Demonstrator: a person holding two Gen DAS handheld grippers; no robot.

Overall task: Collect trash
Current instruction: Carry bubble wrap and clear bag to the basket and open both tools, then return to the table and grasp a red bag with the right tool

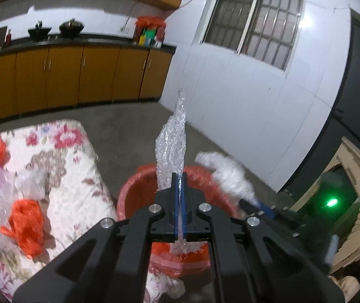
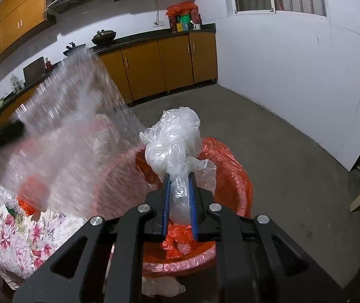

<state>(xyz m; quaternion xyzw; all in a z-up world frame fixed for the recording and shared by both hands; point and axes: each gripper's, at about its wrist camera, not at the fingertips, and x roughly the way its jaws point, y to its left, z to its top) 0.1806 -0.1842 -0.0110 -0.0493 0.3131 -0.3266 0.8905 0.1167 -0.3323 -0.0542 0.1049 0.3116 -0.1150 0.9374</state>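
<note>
Bubble wrap (image 1: pixel 171 141), a crumpled clear strip, pinched between the closed jaws of the left gripper (image 1: pixel 179 176), standing up from them above the red bin (image 1: pixel 126 199); a short end hanging below the jaws. Clear bag (image 2: pixel 174 139), knotted and bunched, clamped by its neck in the jaws of the right gripper (image 2: pixel 180 176), likewise over the bin (image 2: pixel 233 174), lined with a red bag and holding red and clear scraps. In the right wrist view, bubble wrap (image 2: pixel 68 131) blurred across the left. Bin on the concrete floor (image 2: pixel 268 139), just beside the floral desk (image 1: pixel 66 176). On the desk: two red bags (image 1: pixel 25 222), more bubble wrap at the left edge, a blurred clear bag. Behind: orange cabinets (image 1: pixel 61 75), dark worktop with woks (image 1: pixel 71 27), white wall, barred window (image 1: pixel 255 22).
</note>
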